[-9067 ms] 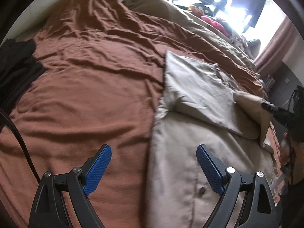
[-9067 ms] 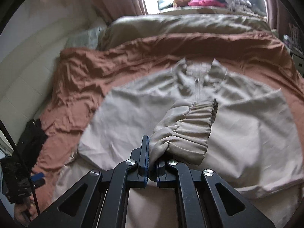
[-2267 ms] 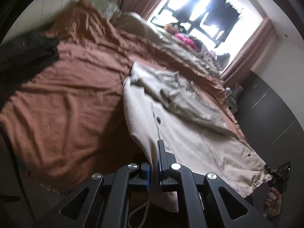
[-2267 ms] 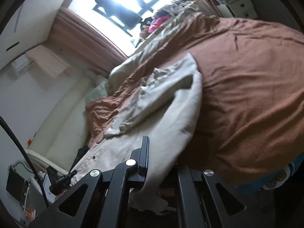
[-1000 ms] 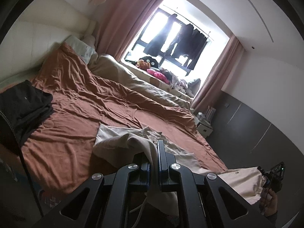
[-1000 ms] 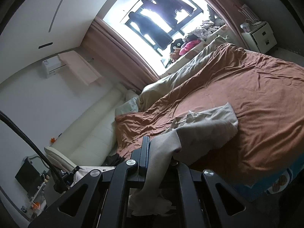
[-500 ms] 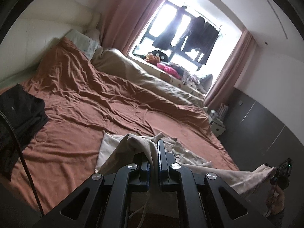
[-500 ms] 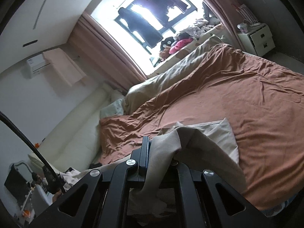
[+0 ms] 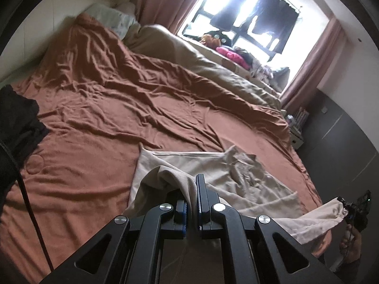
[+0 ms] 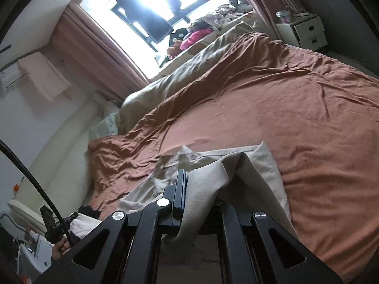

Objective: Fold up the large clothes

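Note:
A beige jacket (image 9: pixel 239 179) lies partly folded on the brown bedspread (image 9: pixel 113 108), near the bed's front edge. My left gripper (image 9: pixel 192 189) is shut on one corner of its hem, the cloth rising between the blue pads. My right gripper (image 10: pixel 186 184) is shut on the other hem corner, and the beige jacket (image 10: pixel 255 165) drapes over its right finger. In the left wrist view the right gripper (image 9: pixel 348 209) shows far right, pinching the stretched hem. The lifted hem hangs over the collar end of the garment.
A black garment (image 9: pixel 16 123) lies on the bed's left side. A tan duvet (image 9: pixel 213 71) and pillows run along the window side. A white nightstand (image 10: pixel 305 30) stands beyond the bed. A cable (image 10: pixel 30 179) crosses the right wrist view at left.
Both grippers have carried the hem forward over the bed and the left one has come lower. The jacket's lower half now folds up over its upper half, and the bed fills more of both views.

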`<state>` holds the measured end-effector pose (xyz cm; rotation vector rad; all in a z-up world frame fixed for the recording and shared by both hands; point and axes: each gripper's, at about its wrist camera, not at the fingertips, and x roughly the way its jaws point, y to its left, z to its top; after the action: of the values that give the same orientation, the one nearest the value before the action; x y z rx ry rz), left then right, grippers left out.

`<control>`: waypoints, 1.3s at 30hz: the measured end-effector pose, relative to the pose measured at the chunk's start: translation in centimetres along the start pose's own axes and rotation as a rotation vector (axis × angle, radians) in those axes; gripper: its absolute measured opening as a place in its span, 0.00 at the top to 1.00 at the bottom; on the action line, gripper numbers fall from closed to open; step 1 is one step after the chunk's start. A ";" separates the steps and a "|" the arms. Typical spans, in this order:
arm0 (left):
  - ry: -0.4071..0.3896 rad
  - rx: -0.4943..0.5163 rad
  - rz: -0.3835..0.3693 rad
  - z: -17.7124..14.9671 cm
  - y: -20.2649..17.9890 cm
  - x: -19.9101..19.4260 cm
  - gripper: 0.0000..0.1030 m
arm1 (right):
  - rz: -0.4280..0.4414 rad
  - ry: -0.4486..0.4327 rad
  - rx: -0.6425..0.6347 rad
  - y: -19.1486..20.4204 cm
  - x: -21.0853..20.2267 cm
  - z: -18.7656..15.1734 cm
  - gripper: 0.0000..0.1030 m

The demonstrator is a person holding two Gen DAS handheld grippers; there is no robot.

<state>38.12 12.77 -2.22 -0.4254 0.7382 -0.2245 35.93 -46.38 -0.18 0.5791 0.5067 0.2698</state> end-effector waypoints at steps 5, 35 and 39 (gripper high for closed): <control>0.038 -0.039 0.010 1.7 1.1 4.3 0.94 | -0.054 0.025 0.035 0.0 4.4 1.4 0.98; 0.181 0.147 0.156 0.4 1.5 6.2 0.14 | -0.303 0.119 -0.130 6.4 4.1 -0.8 0.00; 0.236 0.202 0.177 0.1 1.4 7.1 0.14 | -0.347 0.173 -0.193 6.1 4.1 -0.9 0.00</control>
<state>43.36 11.58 -6.99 -0.1412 0.9698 -0.1822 38.25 -39.52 1.17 0.2739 0.7294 0.0364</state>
